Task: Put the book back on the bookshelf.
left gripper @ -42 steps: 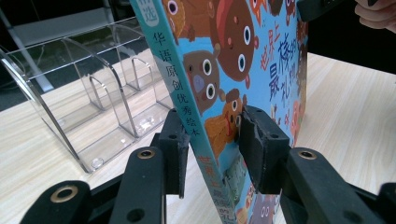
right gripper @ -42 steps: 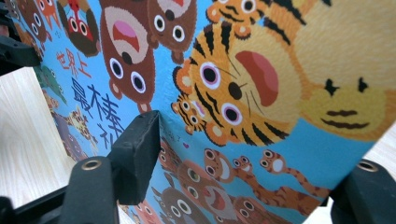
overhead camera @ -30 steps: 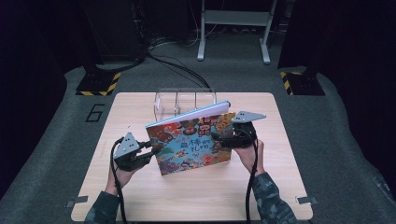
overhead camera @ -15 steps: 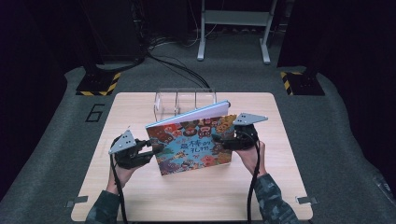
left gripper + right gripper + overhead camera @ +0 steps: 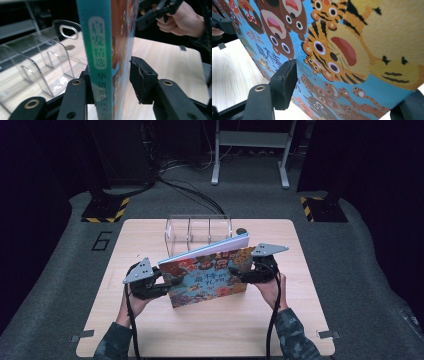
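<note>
picture book (image 5: 209, 276) held upright on its edge over a pale wooden table (image 5: 150, 325), dark room and grey carpet around.

behind the book, a clear plastic rack (image 5: 197, 231) with dividers, just beside its top edge; beyond that, cables and a metal stand on the floor. at the book's spine end, left gripper (image 5: 161, 282) with the spine (image 5: 98, 50) between its jaws, just opening, front pad standing clear of the cover. at the far end, right gripper (image 5: 239, 272) clamped on the cover, pad (image 5: 285, 81) pressed to it.
</note>
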Available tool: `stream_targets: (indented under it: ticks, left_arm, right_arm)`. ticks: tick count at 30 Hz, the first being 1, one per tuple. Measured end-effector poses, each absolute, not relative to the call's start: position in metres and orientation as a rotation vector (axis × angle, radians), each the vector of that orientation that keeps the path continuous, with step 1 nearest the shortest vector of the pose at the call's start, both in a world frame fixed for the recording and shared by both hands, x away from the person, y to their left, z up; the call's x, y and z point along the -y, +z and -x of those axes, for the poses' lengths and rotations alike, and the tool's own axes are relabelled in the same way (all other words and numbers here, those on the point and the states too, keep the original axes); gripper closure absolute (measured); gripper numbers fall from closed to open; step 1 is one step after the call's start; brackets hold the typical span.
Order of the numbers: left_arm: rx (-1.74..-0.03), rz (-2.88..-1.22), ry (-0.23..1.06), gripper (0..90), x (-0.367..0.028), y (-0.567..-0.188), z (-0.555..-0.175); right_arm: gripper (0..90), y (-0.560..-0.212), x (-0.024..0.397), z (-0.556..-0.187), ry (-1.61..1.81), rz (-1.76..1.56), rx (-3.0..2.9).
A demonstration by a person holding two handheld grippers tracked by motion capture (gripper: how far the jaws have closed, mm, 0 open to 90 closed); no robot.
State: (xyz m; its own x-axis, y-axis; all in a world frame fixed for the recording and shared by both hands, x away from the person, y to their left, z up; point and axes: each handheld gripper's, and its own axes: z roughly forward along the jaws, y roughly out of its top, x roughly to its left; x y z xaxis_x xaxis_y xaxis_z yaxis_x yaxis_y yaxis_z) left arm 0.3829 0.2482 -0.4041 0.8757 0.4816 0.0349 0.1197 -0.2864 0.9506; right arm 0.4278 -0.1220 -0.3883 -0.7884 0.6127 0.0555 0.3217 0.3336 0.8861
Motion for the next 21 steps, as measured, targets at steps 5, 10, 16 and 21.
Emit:
stream_targets:
  ticks: [5, 10, 16, 21]
  left_arm:
    - [-0.484, -1.805, 0.334, 60.6, -0.249, -0.401, -0.383]
    - [-0.477, -1.792, 0.377, 62.0, -0.246, -0.389, -0.384]
    - [-0.467, -1.826, 0.341, 65.5, -0.242, -0.378, -0.389]
    - [-0.449, -1.863, 0.315, 66.3, -0.240, -0.367, -0.393]
  right_arm:
    - [30.6, -0.389, 0.121, -0.426, 1.432, -0.844, -2.306]
    - [25.2, -0.390, 0.117, -0.428, 1.429, -0.862, -2.311]
    - [16.9, -0.392, 0.114, -0.428, 1.429, -0.877, -2.311]
    - [14.8, -0.392, 0.112, -0.425, 1.419, -0.888, -2.318]
